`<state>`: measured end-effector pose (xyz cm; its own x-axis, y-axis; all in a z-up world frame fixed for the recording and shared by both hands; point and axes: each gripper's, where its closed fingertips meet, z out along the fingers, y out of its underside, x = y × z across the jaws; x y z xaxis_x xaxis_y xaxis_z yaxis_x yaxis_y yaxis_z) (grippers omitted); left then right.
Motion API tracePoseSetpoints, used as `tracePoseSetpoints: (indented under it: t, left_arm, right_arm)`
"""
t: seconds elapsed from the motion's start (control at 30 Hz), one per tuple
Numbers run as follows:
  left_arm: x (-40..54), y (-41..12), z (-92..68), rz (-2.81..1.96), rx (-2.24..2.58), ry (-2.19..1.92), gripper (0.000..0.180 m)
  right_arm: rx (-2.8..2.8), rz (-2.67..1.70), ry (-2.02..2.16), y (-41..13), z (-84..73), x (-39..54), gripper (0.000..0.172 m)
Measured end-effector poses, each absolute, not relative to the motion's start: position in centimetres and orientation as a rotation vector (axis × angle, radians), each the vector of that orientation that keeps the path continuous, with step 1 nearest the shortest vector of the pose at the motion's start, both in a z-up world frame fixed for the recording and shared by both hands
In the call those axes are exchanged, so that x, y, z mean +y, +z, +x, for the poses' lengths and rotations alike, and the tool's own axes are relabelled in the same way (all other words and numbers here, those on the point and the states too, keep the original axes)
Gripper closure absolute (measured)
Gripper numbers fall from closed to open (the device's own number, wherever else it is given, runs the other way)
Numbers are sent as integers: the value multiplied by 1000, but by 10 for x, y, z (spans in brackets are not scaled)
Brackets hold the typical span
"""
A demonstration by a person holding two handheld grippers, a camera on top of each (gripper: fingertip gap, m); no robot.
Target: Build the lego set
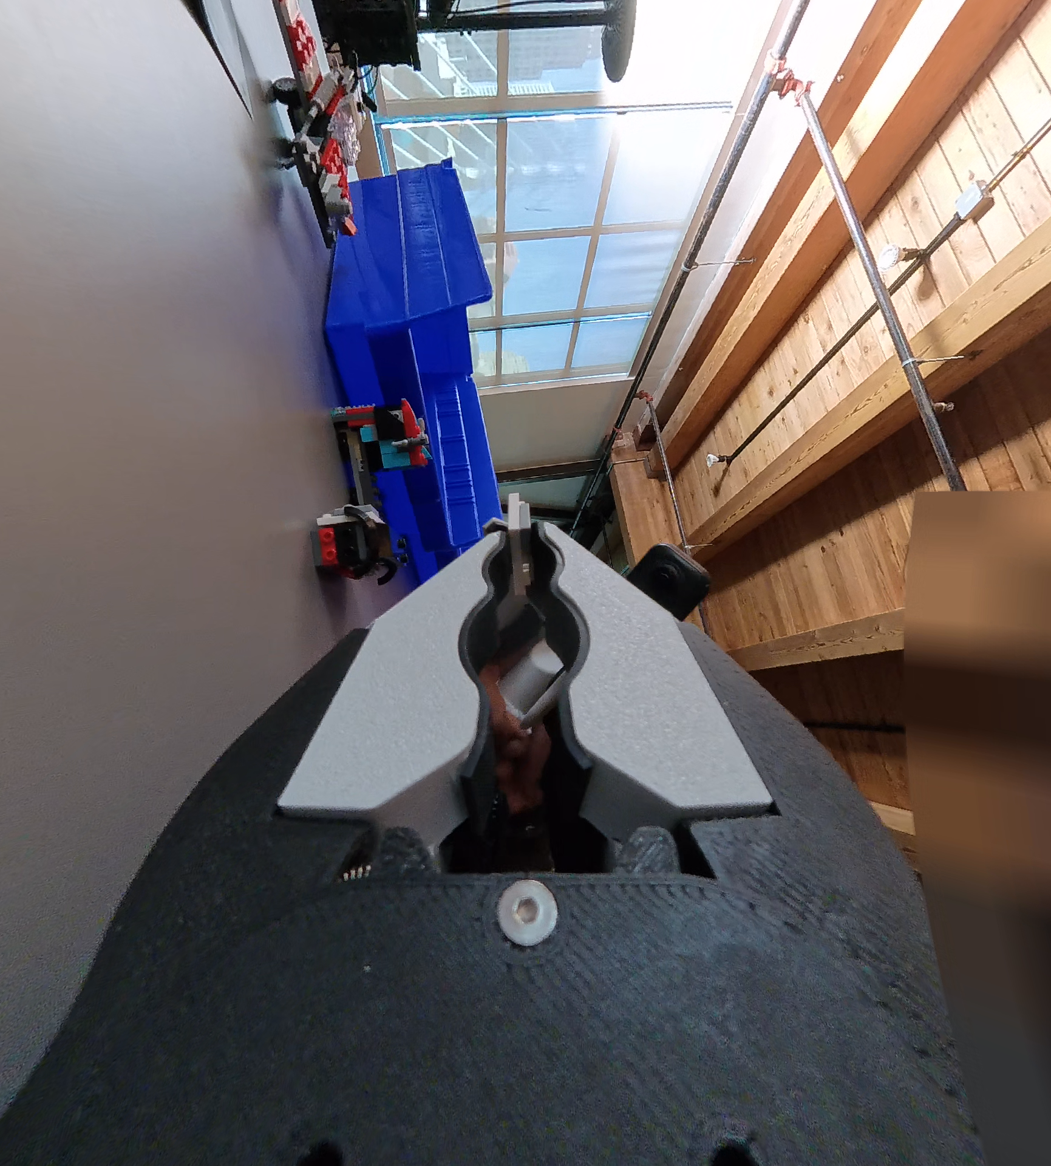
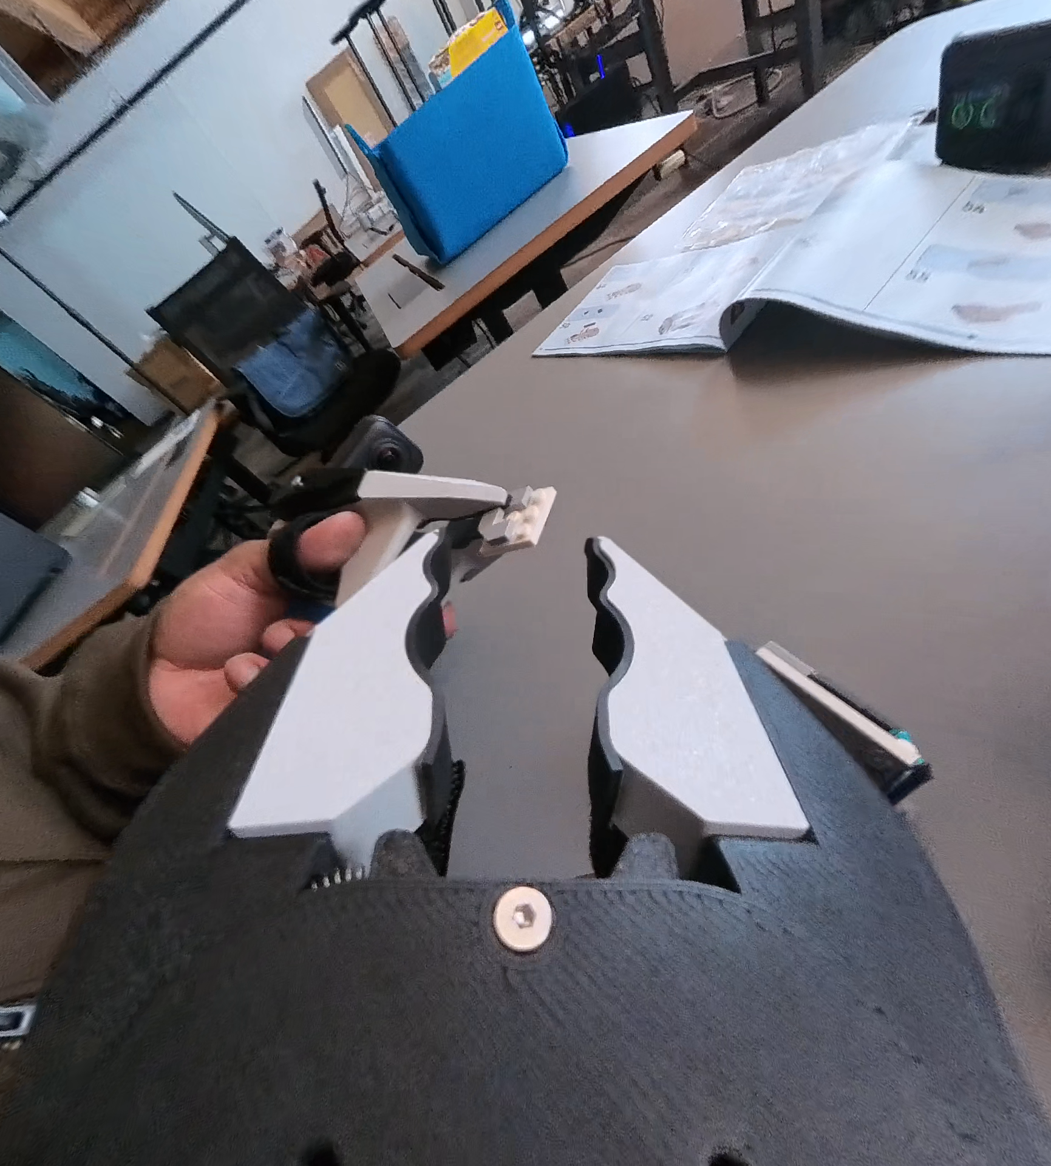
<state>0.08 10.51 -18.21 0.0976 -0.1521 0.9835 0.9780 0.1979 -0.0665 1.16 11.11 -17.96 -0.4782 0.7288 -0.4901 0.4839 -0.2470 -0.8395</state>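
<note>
Left gripper (image 2: 513, 514) clamping grey brick piece (image 2: 522, 520), right gripper (image 2: 513, 555) open, grey table (image 2: 762, 536), timber ceiling (image 1: 888, 378)

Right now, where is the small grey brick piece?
The small grey brick piece is pinched at the tips of the left gripper, up off the table. In the right wrist view it sits just left of the right gripper's open fingers.

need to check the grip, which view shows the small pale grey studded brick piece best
The right wrist view: the small pale grey studded brick piece shows side-on, pinched at the left gripper tips. The left wrist view shows the piece only edge-on as a thin sliver.
</note>
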Motion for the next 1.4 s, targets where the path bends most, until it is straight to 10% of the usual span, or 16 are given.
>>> tracePoseSetpoints:
  t: [1.4]
  left_arm:
    - [114, -162, 15, -969, -920, -1055, 173]
  right_arm:
    - [-1564, -1631, 2285, -167, 18, 106, 162]
